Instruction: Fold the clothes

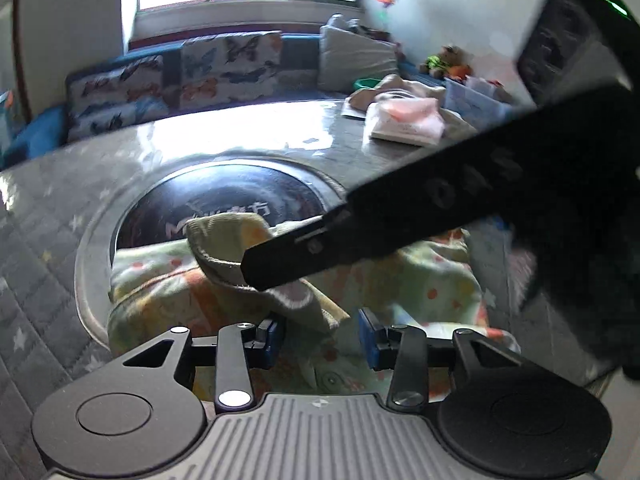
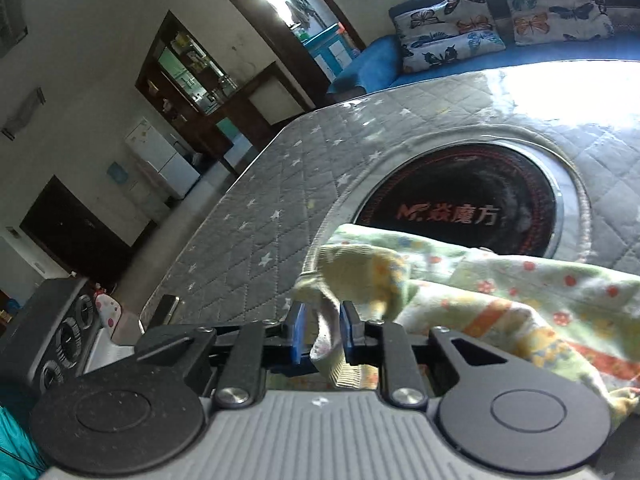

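Garment: a small printed garment [image 2: 500, 300], pale green with orange and red dots, lies crumpled on the bench [image 2: 256, 216], partly over the dark round inset [image 2: 460, 200] in the quilted grey cover.
Right gripper [image 2: 322, 330]: its blue fingers [image 2: 297, 332] stand close together with a ribbed hem or cuff of the garment between them; whether the pads already press on the cloth I cannot tell.
Left gripper [image 1: 322, 338]: fingers [image 1: 370, 338] partly apart, holding nothing, just above the cloth near its front edge.
Handling: light, soft and limp, I judge; it will sag and bunch from any single hold and carries no shape of its own. Not fragile, little risk of slipping.
Where to hold: the ribbed, stitched edges look thicker and firmer than the body cloth, so two spread points along a hem or cuff should pull it flat.
Elsewhere: folded pink clothes [image 1: 404, 120] sit at the bench's far side.
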Demonstrator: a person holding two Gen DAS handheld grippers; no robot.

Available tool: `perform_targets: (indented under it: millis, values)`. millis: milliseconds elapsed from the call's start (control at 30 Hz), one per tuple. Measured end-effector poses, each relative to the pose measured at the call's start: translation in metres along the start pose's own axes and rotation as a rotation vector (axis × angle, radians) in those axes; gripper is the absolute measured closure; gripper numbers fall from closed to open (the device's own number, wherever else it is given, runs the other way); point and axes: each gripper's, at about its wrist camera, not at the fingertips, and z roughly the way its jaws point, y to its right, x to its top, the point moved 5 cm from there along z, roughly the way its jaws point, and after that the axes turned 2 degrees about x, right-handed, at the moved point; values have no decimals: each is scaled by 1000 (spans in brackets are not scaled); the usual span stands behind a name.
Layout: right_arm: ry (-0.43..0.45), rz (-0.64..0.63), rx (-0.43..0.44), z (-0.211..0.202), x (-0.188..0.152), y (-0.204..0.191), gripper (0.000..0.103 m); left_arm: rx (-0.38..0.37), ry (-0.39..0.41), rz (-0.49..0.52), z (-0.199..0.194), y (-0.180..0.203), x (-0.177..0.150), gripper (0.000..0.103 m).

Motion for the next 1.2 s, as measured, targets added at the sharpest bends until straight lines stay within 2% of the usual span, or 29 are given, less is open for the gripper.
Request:
perform_targets:
  millis: [100,233,300,333,367,433,500,600,733,800,900,933,1100,1167,1200]
  values:
    - [-1,-2,2,3,0,-1,84,-3,3,-57,2,-8,1,65]
    - [19,8,-4,0,1,0,84,-25,18,-99,-2,-21,3,88]
    - [43,10,-10,-7,2,1,82,-34,28,-124,-6,-31,3,90]
    - [58,10,-19,-12,2,2,76,-30,36,-134,-10,-36,3,91]
    - [69,11,-27,-16,2,3,69,-27,43,-144,-13,-42,3,91]
    - [85,4,-61,-24,0,6,65,-20,58,-165,-20,-53,2,91]
    - [88,-12,-100,-29,-3,8,65,-32,67,-182,-27,-63,2,91]
    - [51,-92,-174,-24,-18,5,65,-93,61,-205,-33,-72,1,91]
    - [-6,-212,-218,-5,-39,-10,65,-94,58,-213,-33,-77,2,88]
    - [-19,-257,-228,2,-43,-19,61,-96,61,-226,-35,-80,2,85]
    - [-33,-336,-254,16,-50,-32,60,-80,70,-249,-37,-88,0,87]
    - [-34,-368,-273,19,-51,-36,60,-81,69,-266,-37,-91,0,90]
    - [-25,-487,-389,37,-59,-51,60,-83,66,-296,-32,-97,-6,90]
    - [-14,-509,-418,41,-62,-57,61,-93,71,-309,-31,-98,-6,87]
    - [-8,-516,-429,42,-63,-59,61,-93,76,-317,-30,-99,-5,82]
